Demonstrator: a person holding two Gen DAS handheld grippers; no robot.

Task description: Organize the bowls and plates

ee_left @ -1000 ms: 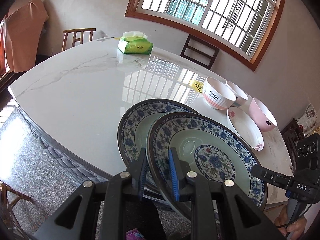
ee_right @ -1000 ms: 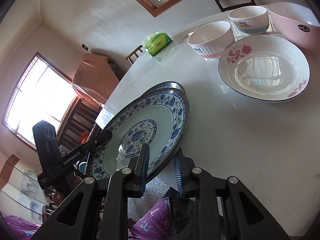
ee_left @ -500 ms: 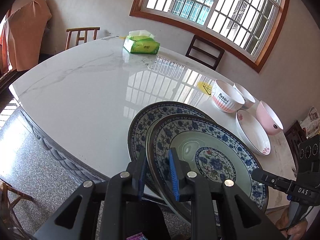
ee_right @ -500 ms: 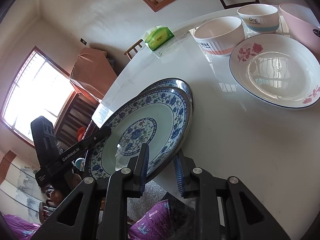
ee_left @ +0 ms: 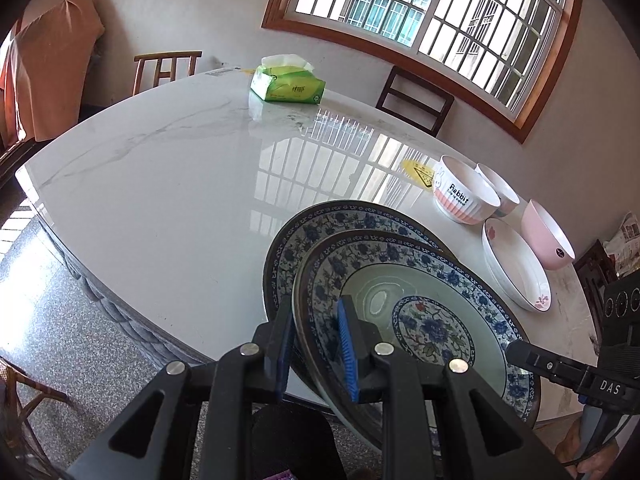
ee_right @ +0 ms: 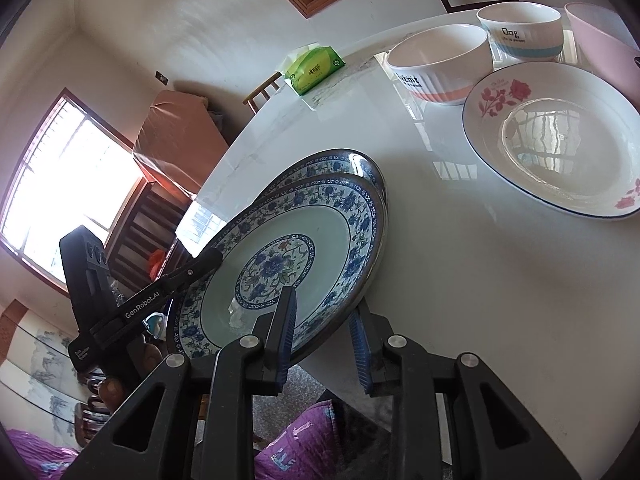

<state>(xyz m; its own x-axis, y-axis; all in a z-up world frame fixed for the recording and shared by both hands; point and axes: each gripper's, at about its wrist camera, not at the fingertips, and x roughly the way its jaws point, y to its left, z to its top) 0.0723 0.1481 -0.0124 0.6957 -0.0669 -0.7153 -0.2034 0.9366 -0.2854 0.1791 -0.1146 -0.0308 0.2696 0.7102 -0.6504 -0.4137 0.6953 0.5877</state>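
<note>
seen from the left wrist camera, the left gripper [ee_left: 314, 344] has its jaws pinching the near-left rim of a blue floral plate [ee_left: 420, 320], which is held tilted over the near edge of the white marble table [ee_left: 168, 184]. a second blue floral plate [ee_left: 320, 224] lies flat on the table just behind and partly under it. to the far right stand a rabbit bowl [ee_left: 464, 194], a second white bowl [ee_left: 500, 192] behind it, a pink bowl [ee_left: 548, 240] and a rose plate [ee_left: 516, 268], all separate. a green tissue pack [ee_left: 286, 84] sits far back. judging by this, the sorting is at an early stage: the two blue plates are nearly stacked, the bowls and rose plate are not yet grouped. the right gripper's tip is cut off at the right edge, so its hold cannot be read here.

from the right wrist camera, the right gripper [ee_right: 326, 336] straddles the opposite rim of the same held plate [ee_right: 280, 264]; its left blue pad lies against the plate's face, but the right pad stands a little away from the underside, so whether the jaws truly clamp cannot be told. the lower plate [ee_right: 344, 164] shows only as a crescent behind. the pink bowl is cut off at the top right corner, and whether the held plate touches the lower one is unclear.
</note>
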